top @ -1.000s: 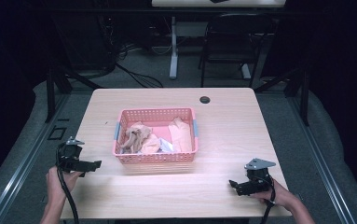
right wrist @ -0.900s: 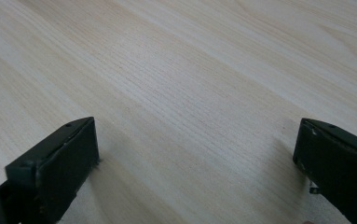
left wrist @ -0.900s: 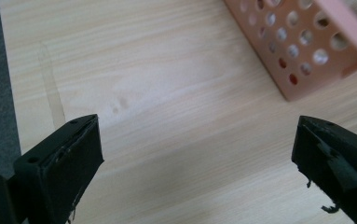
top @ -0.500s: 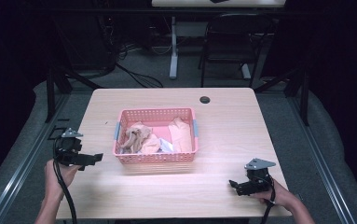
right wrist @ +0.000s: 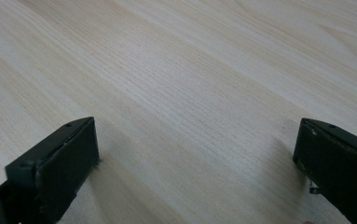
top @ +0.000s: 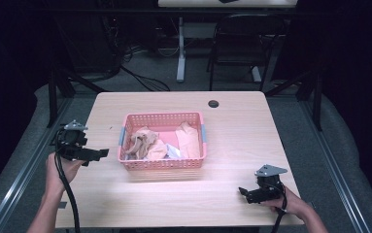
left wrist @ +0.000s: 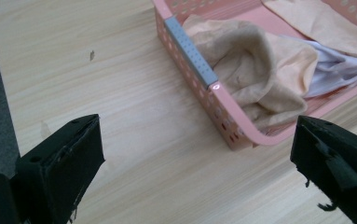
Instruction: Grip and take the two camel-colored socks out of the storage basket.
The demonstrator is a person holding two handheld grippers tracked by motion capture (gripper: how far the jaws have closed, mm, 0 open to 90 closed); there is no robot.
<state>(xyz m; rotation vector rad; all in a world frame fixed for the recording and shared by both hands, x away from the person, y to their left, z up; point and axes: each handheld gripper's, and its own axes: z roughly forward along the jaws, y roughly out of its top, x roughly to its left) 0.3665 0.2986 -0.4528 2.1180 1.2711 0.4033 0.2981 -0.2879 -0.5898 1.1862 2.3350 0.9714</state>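
A pink plastic basket [top: 163, 164] sits mid-table and holds several crumpled cloths: beige ones [top: 144, 143], a peach one [top: 189, 141] and a white one [top: 173, 153]. My left gripper [top: 98, 154] hovers just left of the basket, open and empty, pointing at its left wall. In the left gripper view the wide-apart jaws frame the basket's near corner [left wrist: 241, 135] and the beige cloth [left wrist: 255, 70]. My right gripper [top: 244, 191] rests low at the table's front right, open, with bare wood [right wrist: 190, 116] between its jaws.
A dark round grommet hole [top: 213, 103] lies at the table's back edge. A black chair [top: 237, 43] and a white desk leg [top: 180, 48] stand behind the table. Metal rails [top: 18, 174] run along the floor on both sides.
My left gripper has risen and moved away from me along the table's left side, closer to the basket's left wall. The right gripper has stayed put.
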